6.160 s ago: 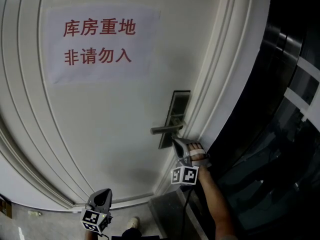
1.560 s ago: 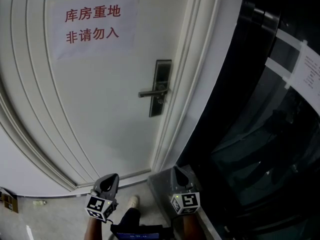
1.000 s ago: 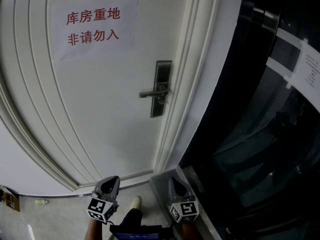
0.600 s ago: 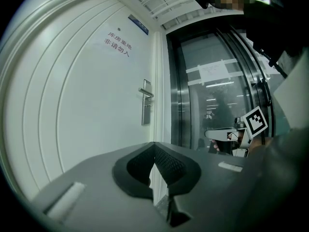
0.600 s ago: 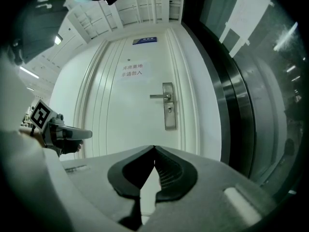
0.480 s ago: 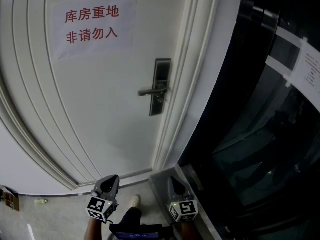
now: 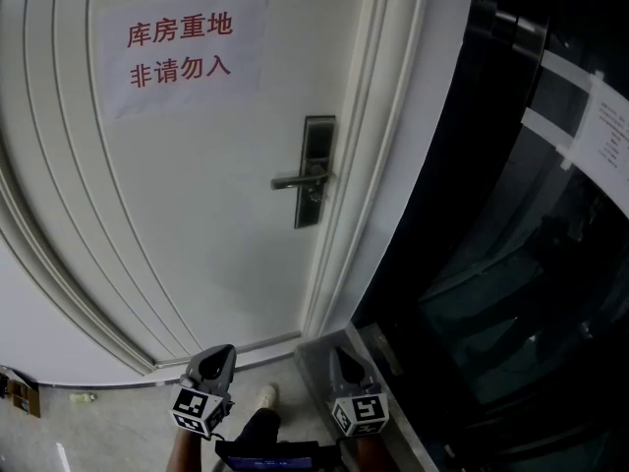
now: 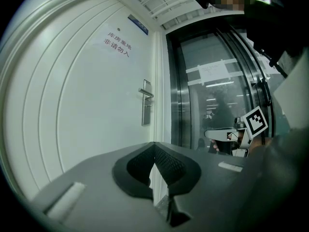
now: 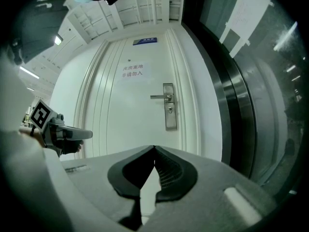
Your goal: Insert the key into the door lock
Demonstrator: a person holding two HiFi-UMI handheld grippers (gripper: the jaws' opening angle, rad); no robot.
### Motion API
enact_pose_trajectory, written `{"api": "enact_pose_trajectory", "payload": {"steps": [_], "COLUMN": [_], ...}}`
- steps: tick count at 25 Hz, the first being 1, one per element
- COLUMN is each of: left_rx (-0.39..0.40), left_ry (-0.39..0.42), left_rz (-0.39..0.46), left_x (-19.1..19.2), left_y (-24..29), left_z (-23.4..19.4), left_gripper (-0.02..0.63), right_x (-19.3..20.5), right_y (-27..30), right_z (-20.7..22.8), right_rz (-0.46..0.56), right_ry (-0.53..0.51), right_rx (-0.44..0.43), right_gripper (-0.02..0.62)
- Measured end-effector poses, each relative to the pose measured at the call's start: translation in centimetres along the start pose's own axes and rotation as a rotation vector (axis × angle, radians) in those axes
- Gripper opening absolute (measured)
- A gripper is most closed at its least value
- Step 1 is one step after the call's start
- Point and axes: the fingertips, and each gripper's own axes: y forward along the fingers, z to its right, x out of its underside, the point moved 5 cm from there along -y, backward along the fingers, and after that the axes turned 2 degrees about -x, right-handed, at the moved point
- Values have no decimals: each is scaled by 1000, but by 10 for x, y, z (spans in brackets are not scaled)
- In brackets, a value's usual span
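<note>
The white door (image 7: 197,214) carries a dark metal lock plate (image 7: 316,170) with a lever handle (image 7: 293,181). Just under the handle a small metal piece sticks out at the keyhole (image 7: 314,194); it is too small to name. In the right gripper view the lock plate (image 9: 168,106) lies straight ahead, far beyond my right gripper (image 9: 154,148). Both grippers hang low in the head view, well short of the door: left gripper (image 7: 214,360), right gripper (image 7: 346,362). Each has its jaws together with nothing between them. The left gripper (image 8: 154,145) faces the door from the side.
A paper sign with red characters (image 7: 182,52) is stuck high on the door. A white door frame (image 7: 378,165) borders the lock side, and dark glass panels (image 7: 531,244) stand to its right. A shoe (image 7: 261,396) shows on the floor between the grippers.
Six seconds ago the right gripper was up at the lock plate; it now hangs low beside the left one. Over the last second neither gripper has moved.
</note>
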Motion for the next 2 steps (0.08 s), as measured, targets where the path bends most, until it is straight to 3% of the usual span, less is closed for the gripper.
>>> {"api": "enact_pose_trajectory", "payload": {"steps": [2], "left_rx": [-1], "left_ry": [-1], "left_rz": [2], "left_x": [-1], "left_y": [-1], "left_z": [0], "left_gripper": [2], "right_x": [0], "right_y": [0], "right_z": [-2], "right_rz": [0], "right_ry": [-2], "right_rx": [-3], "right_gripper": [2]}}
